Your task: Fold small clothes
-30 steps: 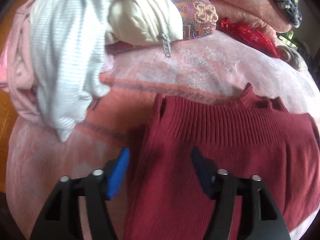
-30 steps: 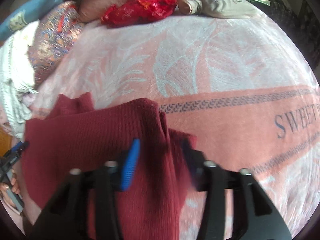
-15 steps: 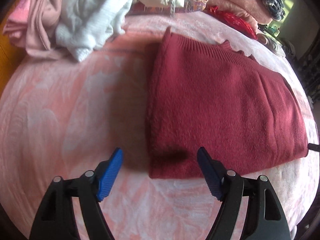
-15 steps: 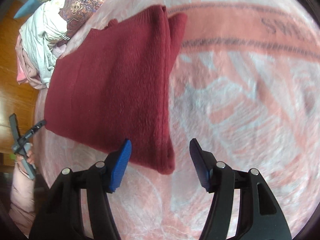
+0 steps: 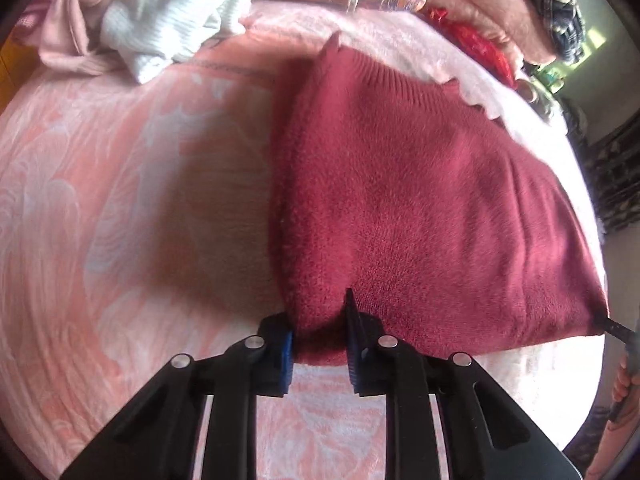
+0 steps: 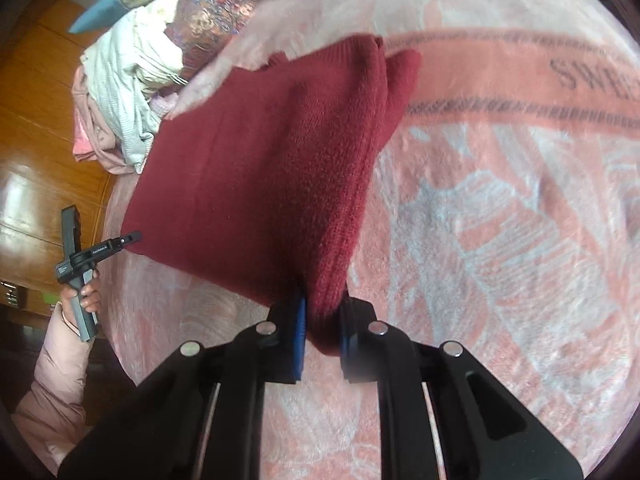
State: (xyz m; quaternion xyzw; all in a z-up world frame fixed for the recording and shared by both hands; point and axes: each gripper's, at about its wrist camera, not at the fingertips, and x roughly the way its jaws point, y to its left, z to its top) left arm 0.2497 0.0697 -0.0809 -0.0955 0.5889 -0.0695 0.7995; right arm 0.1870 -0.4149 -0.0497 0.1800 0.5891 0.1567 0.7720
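Left gripper: my left gripper [image 5: 318, 344] is clamped on the near left corner of the red sweater [image 5: 420, 200], its blue pads [image 5: 285, 354] pressed narrow against the bunched knit at 6 o'clock in the left wrist view.
Right gripper: my right gripper [image 6: 322, 328] pinches the sweater's near right corner, knit squeezed between both pads, at 6 o'clock in the right wrist view.
Sweater: I see it folded into a flat rectangle on the pink blanket [image 5: 100, 200], ribbed collar end away from me toward 12 o'clock. In the right wrist view the red sweater [image 6: 260, 168] runs from 6 up to 11 o'clock, with a folded layer showing along its right edge.
Cross view: from the right wrist camera I see the left gripper [image 6: 120, 242] at 9 o'clock, its tip touching the sweater's far corner, held by the left hand [image 6: 86, 296] in a pink sleeve. From the left wrist camera only a black tip of the right gripper [image 5: 614, 326] shows at 4 o'clock, on the sweater's corner.
Blanket: pink with a pale leaf pattern and dark lettering [image 6: 592, 80] at 2 o'clock.
Surroundings: a heap of white and pink clothes [image 5: 160, 20] lies at 11 o'clock, well apart from the sweater; a red cloth [image 5: 476, 48] and stacked pink bedding [image 5: 492, 4] sit at 1 o'clock.
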